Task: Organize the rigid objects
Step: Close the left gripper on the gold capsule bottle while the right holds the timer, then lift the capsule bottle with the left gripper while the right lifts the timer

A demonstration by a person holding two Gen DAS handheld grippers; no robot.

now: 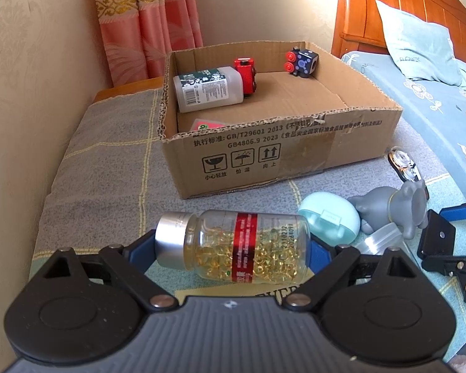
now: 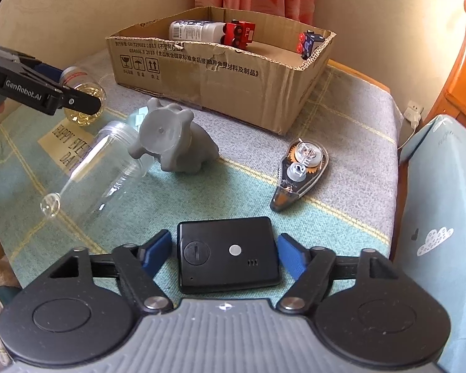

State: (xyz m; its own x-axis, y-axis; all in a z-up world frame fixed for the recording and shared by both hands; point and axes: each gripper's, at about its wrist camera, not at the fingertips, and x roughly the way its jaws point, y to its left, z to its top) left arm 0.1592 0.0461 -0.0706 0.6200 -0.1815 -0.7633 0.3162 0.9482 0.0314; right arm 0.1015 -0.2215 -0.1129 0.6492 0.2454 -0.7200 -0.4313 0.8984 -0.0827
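A clear capsule bottle [image 1: 233,244] with a silver cap and red label lies sideways between my left gripper's [image 1: 233,251] blue fingers, which are shut on its ends. It also shows in the right wrist view [image 2: 84,99]. My right gripper [image 2: 225,251] is open, its blue fingers either side of a flat black device [image 2: 226,255] lying on the cloth, small gaps on both sides. The cardboard box [image 1: 295,143] [image 2: 233,87] holds a white bottle [image 1: 208,88], a red toy [image 1: 245,71] and a dark blue cube [image 1: 301,62].
On the checked cloth lie a grey toy figure [image 2: 174,136], an empty clear jar [image 2: 105,168], a correction tape dispenser [image 2: 301,171] and a mint green case [image 1: 329,220]. A wall is on the left, a bed [image 1: 435,93] on the right.
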